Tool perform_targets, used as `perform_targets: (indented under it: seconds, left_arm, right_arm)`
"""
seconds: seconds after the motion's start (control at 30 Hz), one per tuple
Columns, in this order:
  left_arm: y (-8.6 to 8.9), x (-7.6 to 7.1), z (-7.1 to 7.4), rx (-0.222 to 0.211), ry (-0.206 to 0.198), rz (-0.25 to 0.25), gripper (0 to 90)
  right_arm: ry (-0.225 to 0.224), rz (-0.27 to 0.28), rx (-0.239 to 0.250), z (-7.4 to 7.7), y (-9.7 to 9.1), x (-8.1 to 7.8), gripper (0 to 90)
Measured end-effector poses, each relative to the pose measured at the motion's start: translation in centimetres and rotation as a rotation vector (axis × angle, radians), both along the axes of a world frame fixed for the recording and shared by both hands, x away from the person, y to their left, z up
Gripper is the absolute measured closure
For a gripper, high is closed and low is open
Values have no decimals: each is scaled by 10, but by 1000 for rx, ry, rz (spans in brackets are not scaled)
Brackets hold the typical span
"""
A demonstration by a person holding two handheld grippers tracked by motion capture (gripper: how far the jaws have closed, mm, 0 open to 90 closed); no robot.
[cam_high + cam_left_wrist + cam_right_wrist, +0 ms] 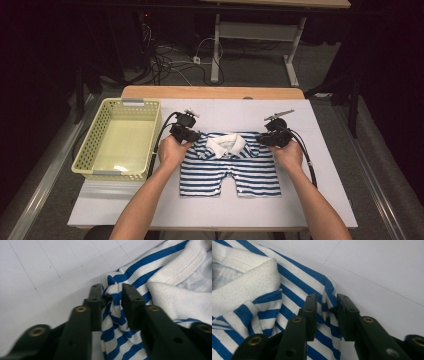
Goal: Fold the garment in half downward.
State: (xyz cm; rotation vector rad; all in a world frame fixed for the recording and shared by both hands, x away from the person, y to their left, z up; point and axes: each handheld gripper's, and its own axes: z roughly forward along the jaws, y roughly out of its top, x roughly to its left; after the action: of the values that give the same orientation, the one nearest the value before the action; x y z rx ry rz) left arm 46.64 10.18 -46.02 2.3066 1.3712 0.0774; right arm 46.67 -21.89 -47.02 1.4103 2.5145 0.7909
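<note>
Spread flat at the middle of the white table (325, 190): blue-and-white striped shirt (230, 167), white collar (226, 145) at its 12 o'clock end, hem at 6 o'clock toward the person. Flanked at 9 o'clock by a pale yellow basket (90, 145), standing just beside the table's left edge and apart from the cloth. Met at its 10 o'clock shoulder corner by the left gripper (192, 136), carried in the left hand (172, 150); met at its 2 o'clock shoulder corner by the right gripper (265, 139), carried in the right hand (290, 152). Seen along the left gripper (112, 292) in its own view: jaws parted, a bunched fold of the striped shirt (115, 315) standing between them, brushing one pad with a gap showing at the other, so loosened rather than pinched; collar (180, 297) off toward 3 o'clock. Seen along the right gripper (325, 300) in its own view: likewise parted, the shoulder edge of the shirt (294, 282) rising between the pads without being squeezed, bare table at 2 o'clock, collar (244, 287) toward 9 o'clock. Resting on the table on both sides, the cloth, not lifted.
</note>
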Motion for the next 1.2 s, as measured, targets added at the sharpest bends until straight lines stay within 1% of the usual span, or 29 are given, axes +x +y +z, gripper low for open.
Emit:
perform_targets:
  seconds: [0.07,0.13,0.2,0.23,0.3,0.37,0.4,0.5,0.53,0.6,0.67,0.8,0.93,1.0,1.07,1.1,1.13,1.2]
  left_arm:
    - [1,0,2,-5,-13,11,597]
    - [2,-1,6,-20,-29,21,536]
    - [2,-3,10,-27,-43,15,509]
    - [2,-5,13,-32,-51,12,501]
    - [0,-7,16,-54,-55,5,480]
    - [-3,-9,18,-72,-49,-11,480]
    - [-5,-10,17,-74,-42,-23,480]
    - [-13,-12,14,-76,-26,-52,481]
    - [-16,-12,12,-78,-18,-59,481]
    - [-21,-13,8,-82,-8,-67,482]
    - [-25,-13,5,-97,7,-75,488]
    - [-31,-12,-1,-121,35,-74,490]
    - [-32,-11,-8,-150,68,-61,525]
    - [-30,-10,-10,-168,87,-55,601]
    - [-27,-10,-11,-200,103,-53,686]
    - [-26,-10,-11,-207,105,-60,722]
    - [-26,-11,-10,-210,105,-63,751]
    - [-26,-12,-8,-211,100,-72,774]
  right_arm:
    - [-14,5,-6,4,-1,-1,674]
    - [-38,8,6,10,-2,-3,659]
    - [-60,14,24,17,-2,-6,652]
    - [-67,18,25,19,-1,-8,650]
    - [-77,34,32,23,2,-10,650]
    - [-60,48,58,24,6,-11,648]
    - [-49,59,70,23,9,-11,642]
    - [13,84,119,18,17,-8,621]
    - [31,82,127,16,20,-8,616]
    - [48,93,125,12,27,-6,602]
    - [66,97,116,9,32,-5,593]
    - [89,93,114,3,37,-1,576]
    - [123,83,137,-2,36,1,576]
    - [145,98,145,-4,38,1,660]
    - [136,121,114,-4,41,-2,755]
    - [123,135,100,-3,42,-3,796]
    - [115,145,96,-2,42,-4,820]
    - [102,156,91,1,43,-6,839]
